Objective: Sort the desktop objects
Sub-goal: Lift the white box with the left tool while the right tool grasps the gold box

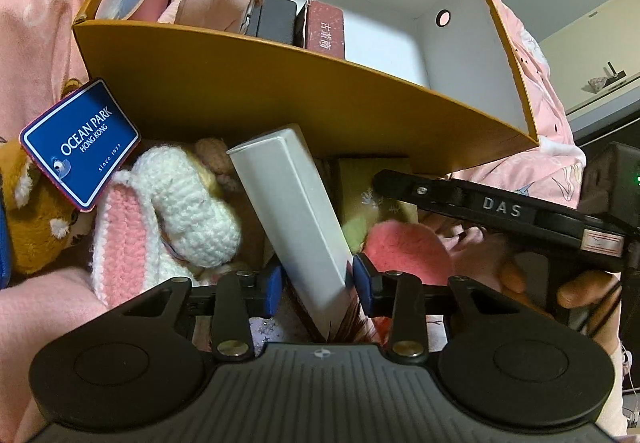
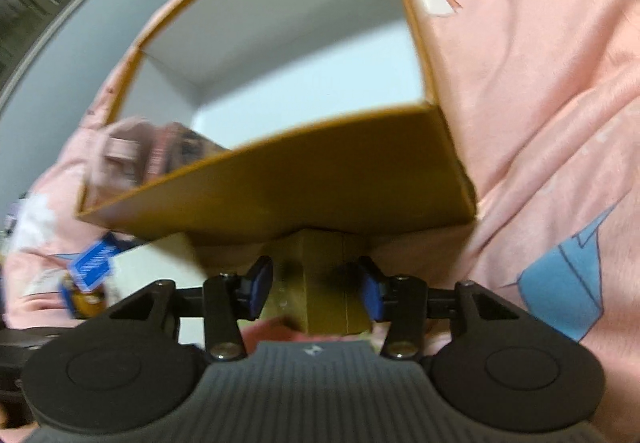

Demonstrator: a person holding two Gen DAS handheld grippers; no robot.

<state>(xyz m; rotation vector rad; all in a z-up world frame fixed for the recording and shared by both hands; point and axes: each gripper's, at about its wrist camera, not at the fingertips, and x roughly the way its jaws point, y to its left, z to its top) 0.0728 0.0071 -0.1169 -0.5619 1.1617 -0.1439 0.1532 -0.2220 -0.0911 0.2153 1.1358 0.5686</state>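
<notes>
Pick-up step, by my reading; your left tool has its pads against the white carton, which leans just before the orange box; your right tool straddles a gold box, contact unclear; next, lift each over the wall.

A pink printed bedsheet lies beneath everything; a shelf stands behind.

one orange box, two plush toys, one blue card.
</notes>
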